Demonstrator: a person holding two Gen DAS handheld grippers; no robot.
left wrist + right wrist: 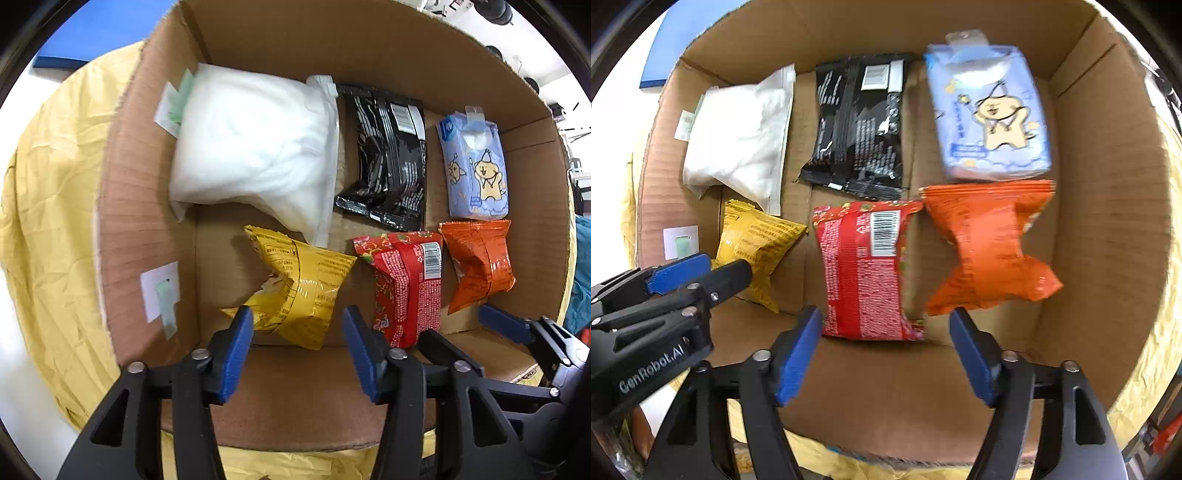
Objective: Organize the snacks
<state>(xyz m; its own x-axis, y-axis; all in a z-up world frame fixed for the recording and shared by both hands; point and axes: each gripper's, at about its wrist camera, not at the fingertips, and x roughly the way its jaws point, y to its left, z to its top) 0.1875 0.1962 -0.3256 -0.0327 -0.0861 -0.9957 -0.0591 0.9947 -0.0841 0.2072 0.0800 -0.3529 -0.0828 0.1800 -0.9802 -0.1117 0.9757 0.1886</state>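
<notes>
A cardboard box [147, 221] [1108, 221] holds two rows of packets. The back row has a white bag [255, 147] [738, 136], a black packet [388, 155] [860, 129] and a blue tissue pack [476, 166] [990, 110]. In front lie a yellow snack [303, 288] [757, 243], a red snack [406, 288] [864, 269] and an orange snack [476, 262] [990, 243]. My left gripper [299, 350] is open over the box's near wall, just before the yellow snack. My right gripper [886, 350] is open near the red and orange snacks. Neither holds anything.
The box rests on a crumpled yellow cloth [48, 221] [1156, 350] over a white table. A blue board [99, 33] lies behind the box. Each gripper shows in the other's view at the box's front edge: the right [517, 328], the left [676, 280].
</notes>
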